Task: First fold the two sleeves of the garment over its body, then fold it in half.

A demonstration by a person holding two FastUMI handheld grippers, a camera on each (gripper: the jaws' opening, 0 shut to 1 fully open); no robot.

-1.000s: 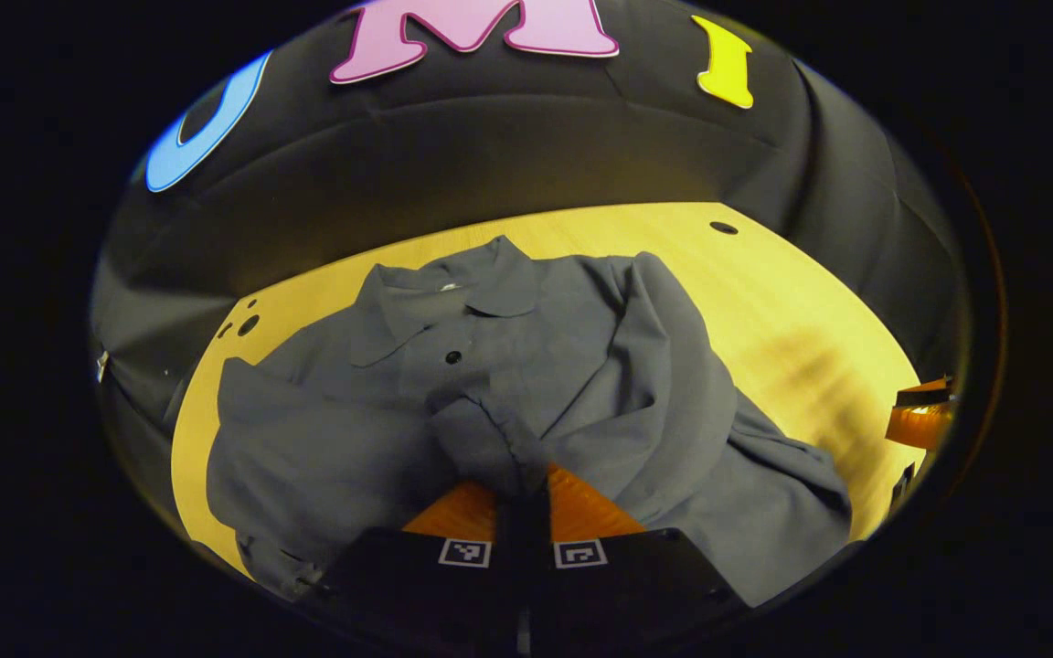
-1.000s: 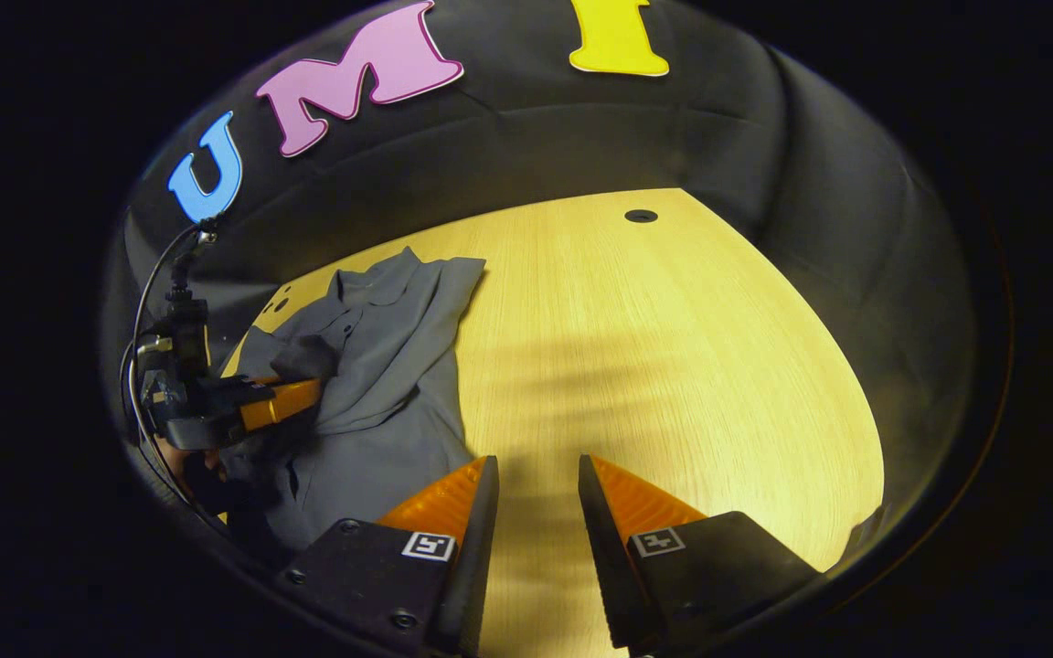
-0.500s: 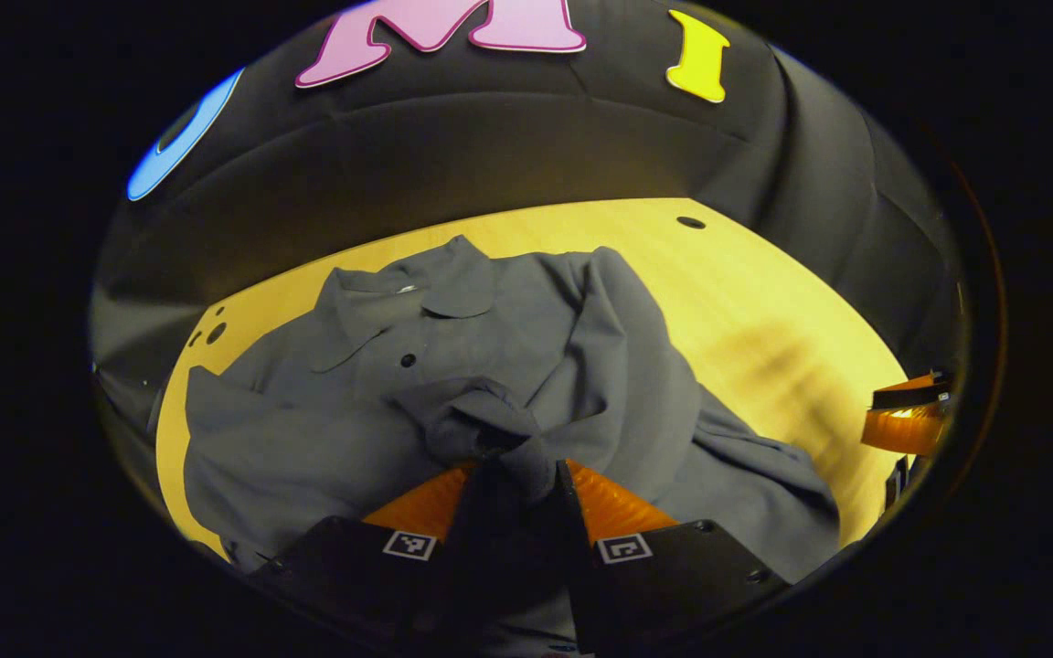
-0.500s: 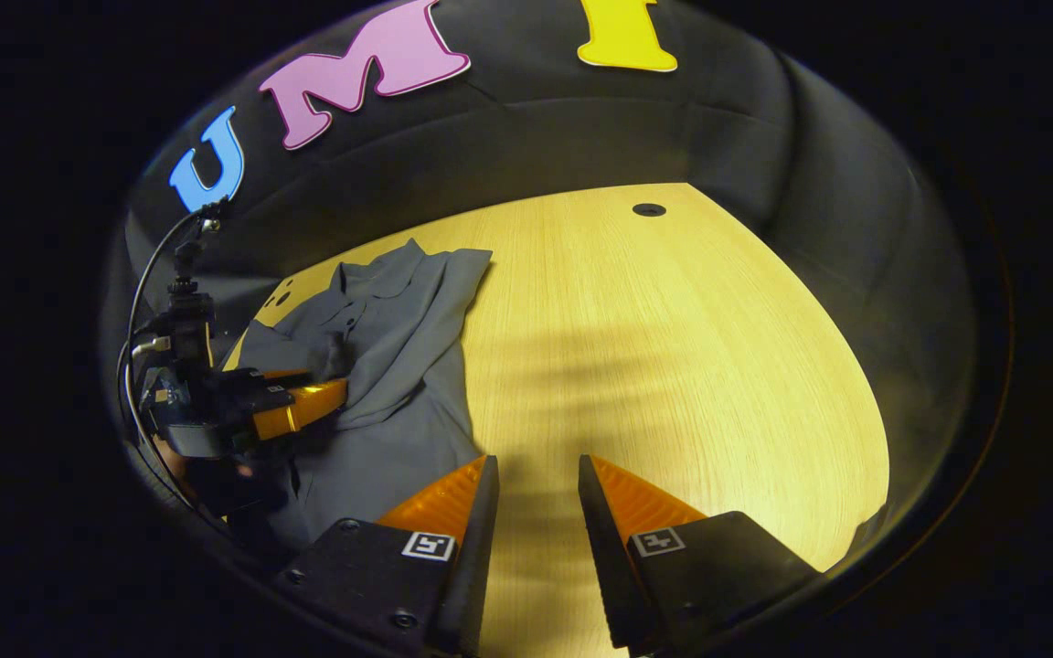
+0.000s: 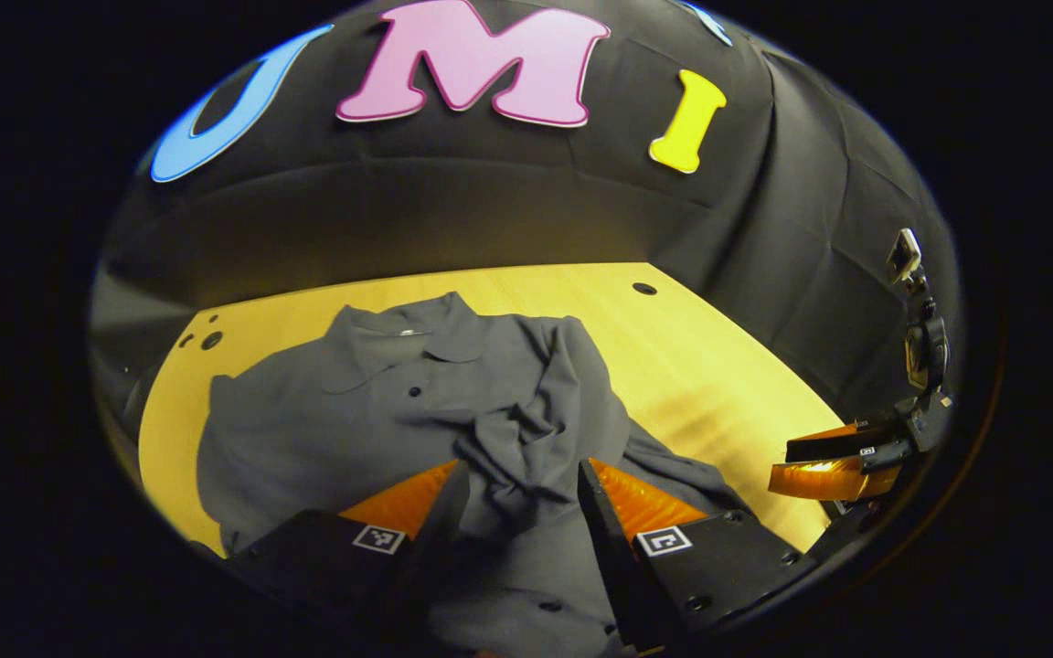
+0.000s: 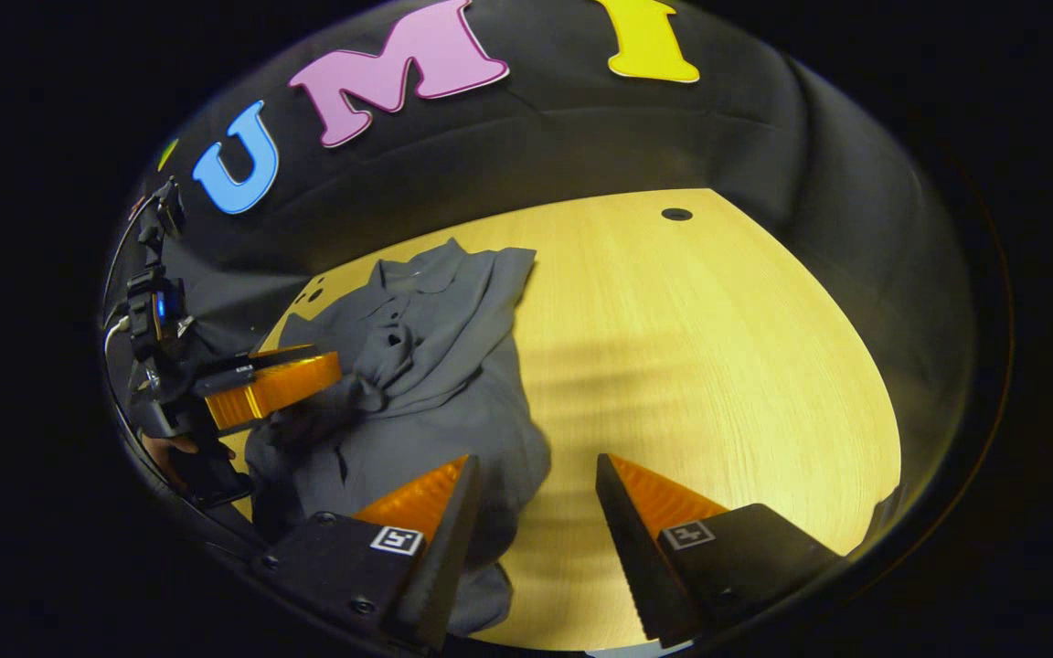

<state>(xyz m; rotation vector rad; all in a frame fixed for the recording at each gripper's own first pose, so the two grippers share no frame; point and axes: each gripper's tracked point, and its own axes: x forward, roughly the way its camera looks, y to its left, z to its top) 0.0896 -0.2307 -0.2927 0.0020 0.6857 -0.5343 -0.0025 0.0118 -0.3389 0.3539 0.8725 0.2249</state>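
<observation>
Garment [image 5: 417,411] beneath parted left tongs [image 5: 519,484]

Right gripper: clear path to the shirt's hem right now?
Probably yes. The right gripper is open, and the shirt's lower edge lies by its near finger on bare table, nothing between.

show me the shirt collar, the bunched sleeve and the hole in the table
shirt collar [image 5: 403,331], left gripper view, on the collar flap
bunched sleeve [image 5: 513,448], left gripper view, on the crumpled cuff end
table hole [image 6: 675,215], right gripper view, on the dark opening

pale wooden table [image 6: 718,347] with small round holes [image 6: 675,215].
</observation>
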